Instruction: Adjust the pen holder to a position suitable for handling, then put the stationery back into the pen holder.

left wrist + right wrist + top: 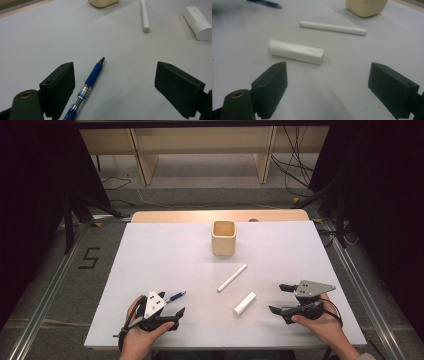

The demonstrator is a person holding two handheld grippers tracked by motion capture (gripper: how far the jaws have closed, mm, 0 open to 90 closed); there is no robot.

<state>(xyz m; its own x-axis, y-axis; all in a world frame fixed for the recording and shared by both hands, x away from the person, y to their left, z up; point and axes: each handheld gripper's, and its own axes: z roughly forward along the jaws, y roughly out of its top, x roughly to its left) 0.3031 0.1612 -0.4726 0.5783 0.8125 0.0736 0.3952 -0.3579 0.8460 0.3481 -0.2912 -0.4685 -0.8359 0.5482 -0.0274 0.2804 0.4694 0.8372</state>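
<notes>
Both hands rest low near the table's front edge; the left gripper (172, 309) gapes wide beside the blue pen (175, 296), the right gripper (278, 298) gapes wide near the white tube (244, 303).

Hand-held gripper (327, 87) jaws wide apart, white tube (295, 52) just ahead, white stick (332, 27) beyond

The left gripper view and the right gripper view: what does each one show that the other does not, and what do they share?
The left gripper view alone shows the blue pen close up, lying between its open jaws, nearer one of them, tip pointing away. The right gripper view alone shows the thick white tube whole, lying just beyond its open jaws, with faint lettering on its side. Both share the white table sheet, the slim white stick, the base of the cream cup, and the pen and the tube, each seen only in part in the other view.
</notes>
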